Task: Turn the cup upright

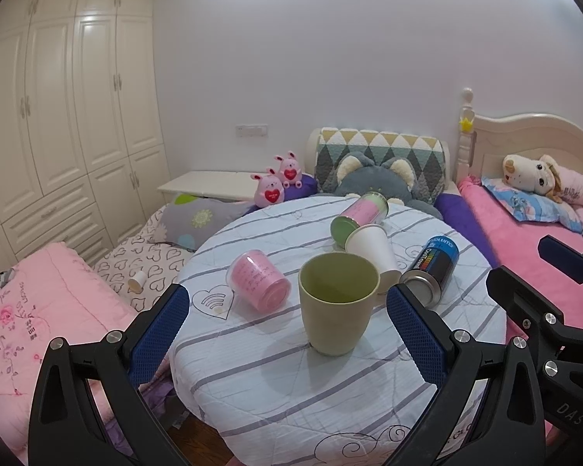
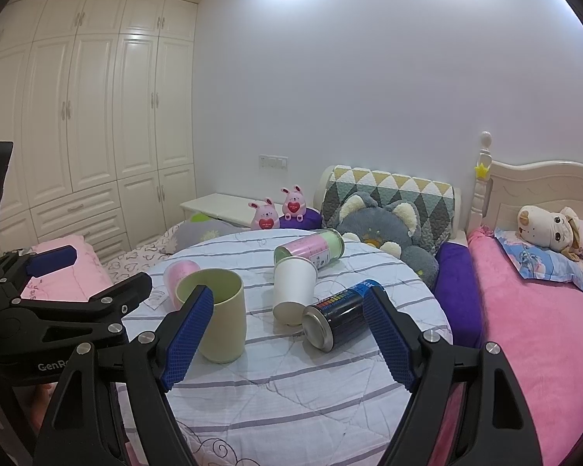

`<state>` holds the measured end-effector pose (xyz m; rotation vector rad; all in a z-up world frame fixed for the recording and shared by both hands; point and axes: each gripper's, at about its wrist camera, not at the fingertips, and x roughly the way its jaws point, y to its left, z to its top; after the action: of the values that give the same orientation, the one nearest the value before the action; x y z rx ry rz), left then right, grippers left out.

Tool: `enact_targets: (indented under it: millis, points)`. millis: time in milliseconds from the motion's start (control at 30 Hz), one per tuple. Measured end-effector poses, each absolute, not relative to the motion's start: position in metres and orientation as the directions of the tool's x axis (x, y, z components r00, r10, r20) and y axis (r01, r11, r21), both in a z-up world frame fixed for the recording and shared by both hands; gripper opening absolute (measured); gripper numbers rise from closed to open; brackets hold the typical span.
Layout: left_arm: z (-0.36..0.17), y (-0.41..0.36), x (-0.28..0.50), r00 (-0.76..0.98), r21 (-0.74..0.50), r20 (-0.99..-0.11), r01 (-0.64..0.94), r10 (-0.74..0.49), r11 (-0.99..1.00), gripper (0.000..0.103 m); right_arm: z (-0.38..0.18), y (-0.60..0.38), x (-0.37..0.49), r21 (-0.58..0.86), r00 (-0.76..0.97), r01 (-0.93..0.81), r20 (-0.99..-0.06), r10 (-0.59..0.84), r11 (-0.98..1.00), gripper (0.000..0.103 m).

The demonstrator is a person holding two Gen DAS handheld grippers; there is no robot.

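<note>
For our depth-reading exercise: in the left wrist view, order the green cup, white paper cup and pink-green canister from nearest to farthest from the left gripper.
1. Green cup, upright, just ahead of the left gripper.
2. White paper cup, tipped over behind it, slightly right.
3. Pink-green canister, lying at the table's far edge.

Left gripper: matte black plastic arms w/ ribs and cut-outs, silver round screw heads at the pivots, blue fingers w/ fine diamond-grid texture. Right gripper: same build, black frame, silver screws, blue textured fingers. White lettering "GenR…" (cut off) on the left one's body in right wrist view; grey "DAS" embossed on the right one's body in left wrist view.
</note>
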<state>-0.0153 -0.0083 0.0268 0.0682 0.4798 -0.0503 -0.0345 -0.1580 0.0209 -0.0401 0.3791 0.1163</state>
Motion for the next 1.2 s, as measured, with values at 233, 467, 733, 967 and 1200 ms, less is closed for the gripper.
enact_targets:
  millis: [233,467,733,967,1200]
  points:
    - [0.025,-0.008,-0.015,0.883,0.052,-0.467,0.069,-0.037,0.996,0.103,0.019,-0.158,-0.034,-0.018,0.922,-0.117,-0.374,0.102,0.993,0.081]
    - [0.022,-0.011,-0.013,0.88,0.06,-0.473,0.076,-0.039,0.995,0.103,0.016,-0.163,-0.034,-0.015,0.921,-0.107,-0.379,0.094,0.994,0.081]
    - [0.02,-0.02,-0.009,0.878,0.068,-0.476,0.089,-0.046,0.994,0.103,0.014,-0.167,-0.034,-0.01,0.921,-0.095,-0.38,0.084,0.995,0.081]
    - [0.021,-0.032,-0.003,0.882,0.09,-0.47,0.089,-0.037,0.992,0.103,0.013,-0.175,-0.03,0.006,0.921,-0.089,-0.38,0.085,0.996,0.081]
    - [0.022,-0.035,-0.002,0.89,0.103,-0.455,0.077,-0.022,0.992,0.103,0.011,-0.179,-0.026,0.018,0.919,-0.092,-0.383,0.092,0.996,0.081]
